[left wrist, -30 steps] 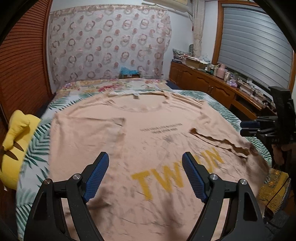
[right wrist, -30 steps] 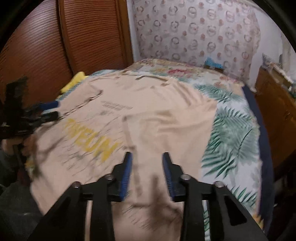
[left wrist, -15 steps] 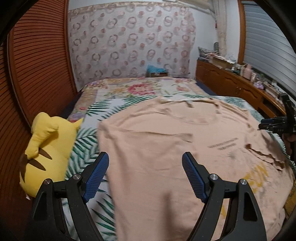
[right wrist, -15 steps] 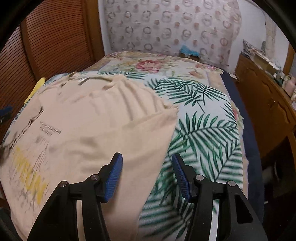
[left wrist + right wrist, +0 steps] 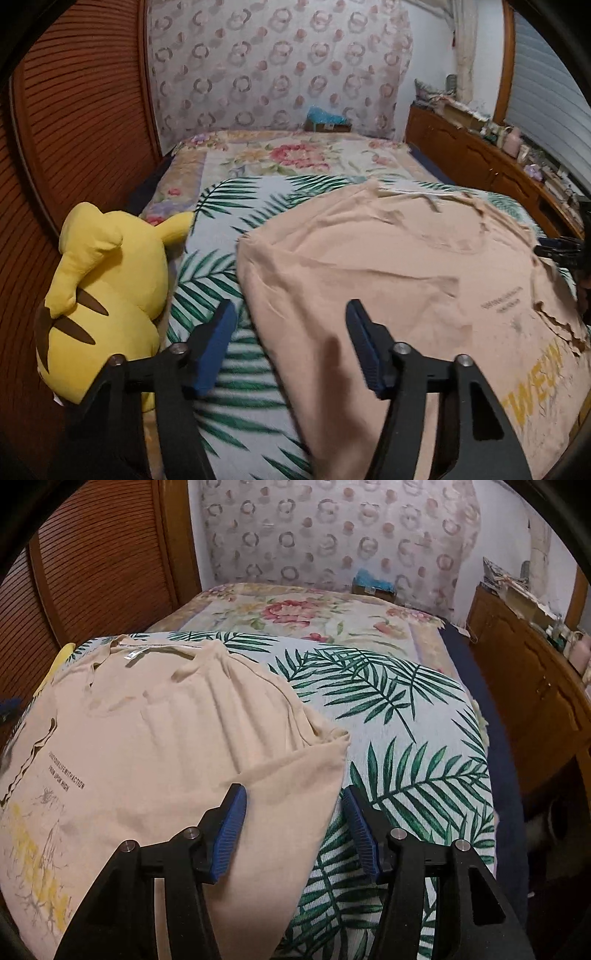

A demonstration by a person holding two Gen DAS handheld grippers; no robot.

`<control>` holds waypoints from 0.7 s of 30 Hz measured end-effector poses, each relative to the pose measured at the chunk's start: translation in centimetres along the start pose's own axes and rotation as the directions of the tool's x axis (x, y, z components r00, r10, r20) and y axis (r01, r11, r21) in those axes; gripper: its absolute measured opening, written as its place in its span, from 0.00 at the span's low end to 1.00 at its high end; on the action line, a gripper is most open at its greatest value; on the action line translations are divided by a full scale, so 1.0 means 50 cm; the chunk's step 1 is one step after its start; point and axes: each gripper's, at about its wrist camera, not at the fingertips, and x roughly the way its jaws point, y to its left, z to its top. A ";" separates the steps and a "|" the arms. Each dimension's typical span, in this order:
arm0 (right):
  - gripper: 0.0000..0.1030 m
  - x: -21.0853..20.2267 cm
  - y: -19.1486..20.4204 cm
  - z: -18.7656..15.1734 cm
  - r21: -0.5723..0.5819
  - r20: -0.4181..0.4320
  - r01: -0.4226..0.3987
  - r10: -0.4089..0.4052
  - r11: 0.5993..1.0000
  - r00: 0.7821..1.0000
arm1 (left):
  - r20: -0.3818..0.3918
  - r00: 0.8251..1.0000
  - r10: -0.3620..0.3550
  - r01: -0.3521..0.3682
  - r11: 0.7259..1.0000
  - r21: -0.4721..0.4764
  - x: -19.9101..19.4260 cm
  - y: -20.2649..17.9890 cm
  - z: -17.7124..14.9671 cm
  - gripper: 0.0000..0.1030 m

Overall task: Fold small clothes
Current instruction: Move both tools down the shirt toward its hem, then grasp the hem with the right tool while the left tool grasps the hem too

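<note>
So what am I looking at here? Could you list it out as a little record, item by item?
place: a bed with a palm-leaf cover
garment: peach T-shirt spread flat, yellow letters near its hem
left gripper: open, straddling the shirt's side edge, holding nothing
right gripper: open, over the shirt's sleeve edge, holding nothing
beside the shirt: yellow plush toy at the bed's edge
folding: not yet begun

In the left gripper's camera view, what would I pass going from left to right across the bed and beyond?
Wooden slatted wall → yellow plush toy → palm-leaf bedspread → peach T-shirt → wooden cabinet.
</note>
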 end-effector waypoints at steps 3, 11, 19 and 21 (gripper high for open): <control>0.54 0.006 -0.004 0.005 -0.011 0.005 -0.008 0.008 1.000 1.000 | -0.030 0.999 0.014 -0.014 1.000 -0.002 0.032 0.018 0.020 0.50; 0.34 0.019 -0.028 0.003 -0.043 0.033 -0.071 0.072 0.997 0.997 | -0.073 0.997 0.016 -0.017 1.000 -0.013 0.084 0.043 0.048 0.49; 0.06 0.016 -0.052 0.009 0.015 0.031 -0.036 0.035 0.999 0.999 | -0.087 0.996 -0.007 0.006 1.000 -0.006 0.109 0.055 0.066 0.49; 0.06 0.019 -0.056 0.009 0.015 0.037 -0.036 0.036 0.999 0.999 | -0.090 0.996 -0.014 0.014 1.000 -0.009 0.112 0.058 0.071 0.49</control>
